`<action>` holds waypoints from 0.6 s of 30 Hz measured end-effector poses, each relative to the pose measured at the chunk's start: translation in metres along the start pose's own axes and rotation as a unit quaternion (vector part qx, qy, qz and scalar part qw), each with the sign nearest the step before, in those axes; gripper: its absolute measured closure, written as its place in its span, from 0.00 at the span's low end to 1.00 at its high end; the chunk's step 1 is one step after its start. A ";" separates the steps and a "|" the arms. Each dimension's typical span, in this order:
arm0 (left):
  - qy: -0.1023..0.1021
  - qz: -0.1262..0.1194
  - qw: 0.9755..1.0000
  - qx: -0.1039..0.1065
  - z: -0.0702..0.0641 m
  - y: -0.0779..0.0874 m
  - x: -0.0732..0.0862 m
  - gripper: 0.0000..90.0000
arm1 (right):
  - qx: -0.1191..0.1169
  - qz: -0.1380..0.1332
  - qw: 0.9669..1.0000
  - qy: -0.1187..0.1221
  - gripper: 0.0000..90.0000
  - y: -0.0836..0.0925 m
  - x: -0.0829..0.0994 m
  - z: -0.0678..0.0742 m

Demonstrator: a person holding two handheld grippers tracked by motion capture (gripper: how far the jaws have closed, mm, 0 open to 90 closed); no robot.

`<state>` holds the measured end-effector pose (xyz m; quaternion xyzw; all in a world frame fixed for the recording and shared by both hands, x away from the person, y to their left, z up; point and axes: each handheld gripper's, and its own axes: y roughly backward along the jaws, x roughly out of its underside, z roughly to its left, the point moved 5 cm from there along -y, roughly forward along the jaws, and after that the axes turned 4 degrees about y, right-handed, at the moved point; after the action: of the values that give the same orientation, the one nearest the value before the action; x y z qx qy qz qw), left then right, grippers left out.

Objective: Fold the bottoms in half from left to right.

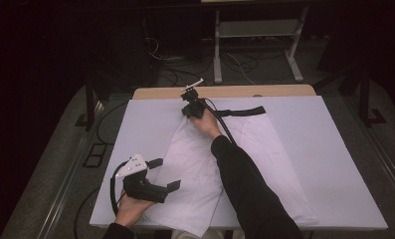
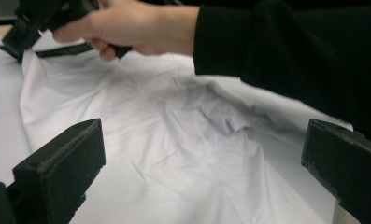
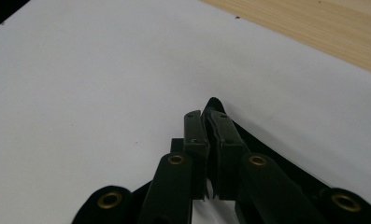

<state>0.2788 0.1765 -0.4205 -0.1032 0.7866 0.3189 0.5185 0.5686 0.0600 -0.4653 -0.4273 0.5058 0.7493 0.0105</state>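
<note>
White garment (image 1: 195, 164) lies spread on the white-covered table (image 1: 334, 164), black waistband (image 1: 245, 111) at the far edge. Right hand-held gripper (image 1: 189, 110) reaches far across, jaws clamped on the waistband corner. Left hand-held gripper (image 1: 164, 174) held near the garment's near-left edge, jaws wide apart, holding nothing.

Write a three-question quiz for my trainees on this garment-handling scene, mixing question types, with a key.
1. True or false: the left gripper is clamped on the white garment.
2. What does the right gripper pinch? A) the garment's black waistband B) a cable C) nothing
3. Fill in: the garment lies on a white ____ over the wooden table.

Key: 1 false, its jaws stand open; 2 A; 3 board.
</note>
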 end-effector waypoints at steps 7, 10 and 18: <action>0.006 0.028 1.000 0.006 0.001 0.002 0.006 0.00 | -0.008 -0.006 1.000 0.002 0.94 0.006 0.001 -0.002; 0.011 0.036 0.999 0.003 0.003 0.005 0.008 0.00 | -0.011 -0.008 1.000 0.002 0.94 0.008 0.001 -0.003; 0.022 0.060 0.998 -0.013 0.011 0.022 0.014 0.00 | -0.012 -0.012 1.000 0.000 0.94 0.010 0.002 -0.004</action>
<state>0.2697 0.2026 -0.4270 -0.0699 0.7980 0.3576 0.4800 0.5654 0.0513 -0.4598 -0.4329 0.4916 0.7555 0.0142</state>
